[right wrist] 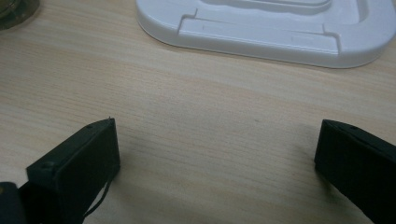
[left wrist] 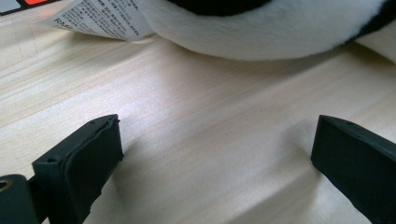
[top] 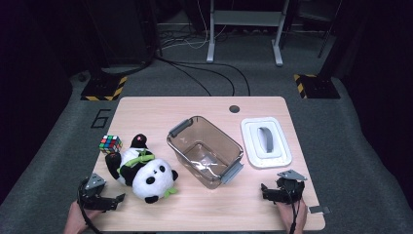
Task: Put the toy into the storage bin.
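A plush panda (top: 142, 171) lies on its side at the front left of the wooden table (top: 204, 209). My left gripper (top: 117, 199) rests just left of it, open, with bare wood between its jaws. Close ahead in the left gripper view are the panda's white belly (left wrist: 261, 28) and its paper tag (left wrist: 100, 18). A clear plastic bin (top: 205, 151) with grey handles stands empty in the middle. Its white lid (top: 266, 141) lies to the right. My right gripper (top: 265, 191) sits open near the front right, and the lid (right wrist: 266, 28) lies just beyond its jaws.
A Rubik's cube (top: 110, 144) sits left of the panda's head. A small grey clip (top: 319, 210) lies at the table's front right corner. A dark round hole (top: 234, 108) marks the table's far edge. Cables and stand legs occupy the floor behind.
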